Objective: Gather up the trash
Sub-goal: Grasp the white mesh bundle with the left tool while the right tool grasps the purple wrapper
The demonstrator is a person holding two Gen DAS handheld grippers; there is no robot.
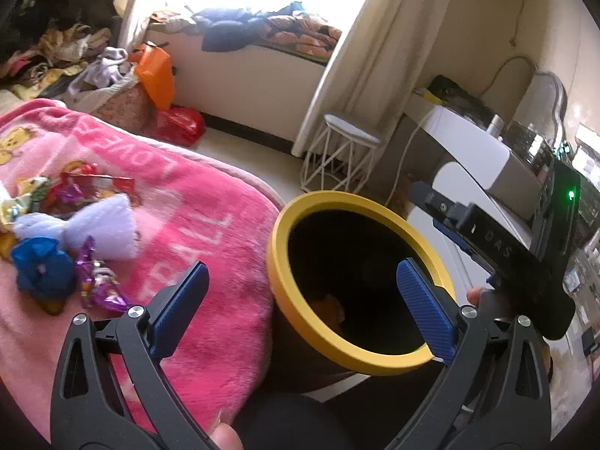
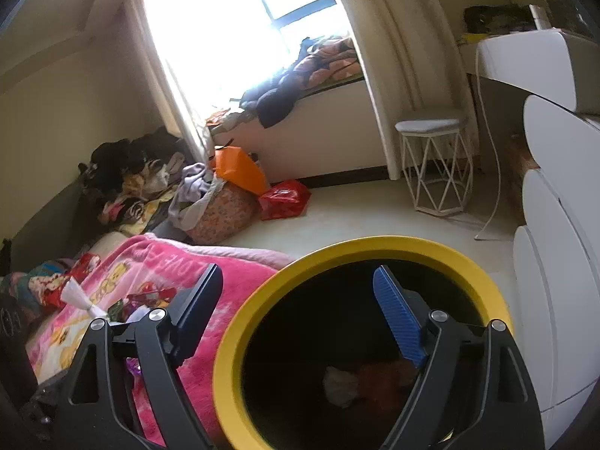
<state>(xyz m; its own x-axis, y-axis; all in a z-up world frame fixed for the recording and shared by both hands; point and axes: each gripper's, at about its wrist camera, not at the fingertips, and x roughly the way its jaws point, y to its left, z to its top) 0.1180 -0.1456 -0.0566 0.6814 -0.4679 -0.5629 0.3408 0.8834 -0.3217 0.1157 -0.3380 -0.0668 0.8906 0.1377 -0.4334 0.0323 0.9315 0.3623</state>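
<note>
Both grippers, left (image 1: pixel 300 296) and right (image 2: pixel 300 315), gape empty over yellow-rimmed black bin (image 2: pixel 240 300); next, approach crinkled foil wrappers (image 1: pixel 99 285) low on pink fleece blanket (image 1: pixel 210 247).

Bright window (image 2: pixel 240 30), cream curtains (image 1: pixel 360 56), white stool (image 2: pixel 435 165), pale floor (image 2: pixel 375 210).

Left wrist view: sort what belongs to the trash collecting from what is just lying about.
Job:
- yellow-rimmed bin, some trash inside
- purple foil wrappers
- crumpled blue wrapper
- lilac wrapper
- red wrapper
- left gripper, open
- right gripper, open

Lying about:
- pink blanket
- orange bag
- white wire stool
</note>
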